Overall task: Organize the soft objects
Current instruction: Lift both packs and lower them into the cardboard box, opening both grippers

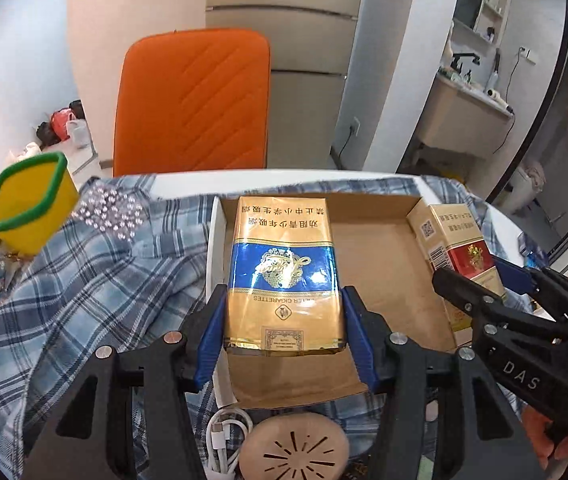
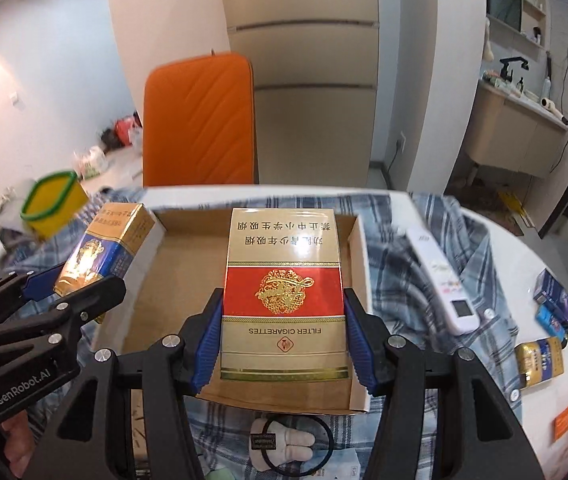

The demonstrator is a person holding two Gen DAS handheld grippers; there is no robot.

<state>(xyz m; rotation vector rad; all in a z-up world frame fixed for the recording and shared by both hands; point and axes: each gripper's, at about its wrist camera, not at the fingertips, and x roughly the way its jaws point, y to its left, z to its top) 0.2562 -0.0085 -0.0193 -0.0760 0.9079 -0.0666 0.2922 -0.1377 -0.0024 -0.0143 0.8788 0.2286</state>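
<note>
- The left claw (image 1: 284,320) grips a gold and blue cigarette pack (image 1: 282,272) by its long sides, held over the left part of a shallow cardboard box (image 1: 376,248).
- The right claw (image 2: 282,320) grips a gold and red cigarette pack (image 2: 282,292) the same way, over the right part of the same box.
- Whether either pack touches the box floor cannot be told.
- The box lies on a blue plaid shirt (image 1: 84,280) spread over the white tabletop (image 2: 532,256).
- A yellow cup (image 1: 30,200) with a green rim sits at the left, beside a patch of shiny beads (image 1: 110,212).
- A white remote (image 2: 442,280) lies on the shirt to the right of the box; smaller packs (image 2: 540,360) lie near the tabletop's right edge.
- An orange chair (image 1: 192,100) stands behind the tabletop.
</note>
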